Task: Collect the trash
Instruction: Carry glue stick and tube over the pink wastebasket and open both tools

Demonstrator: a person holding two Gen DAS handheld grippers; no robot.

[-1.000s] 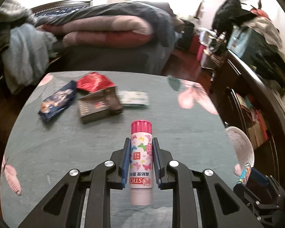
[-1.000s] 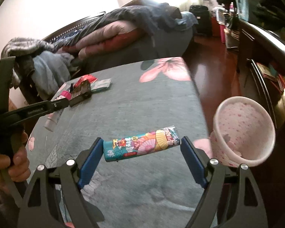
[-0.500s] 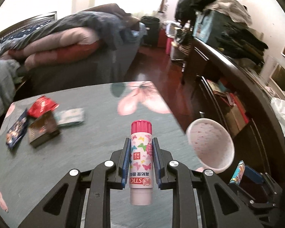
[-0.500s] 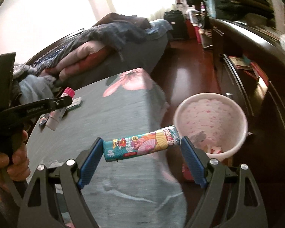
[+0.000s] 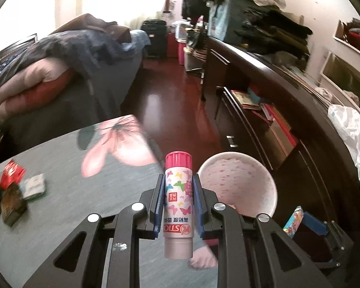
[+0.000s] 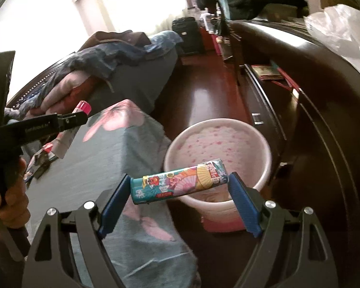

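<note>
Left gripper (image 5: 177, 199) pinched pink-capped butterfly-print glue stick (image 5: 178, 192); right gripper (image 6: 178, 189) clamped teal printed wrapper tube (image 6: 177, 183) endwise. Pink speckled round bin (image 6: 264, 144) lay at 12 o'clock; centre each above its rim before releasing.

Left claw (image 5: 177, 199) points to twelve o'clock with jaws pinched narrow, right claw (image 6: 178, 189) spread wide and gripping, a hand (image 6: 9, 199) at nine o'clock.
</note>
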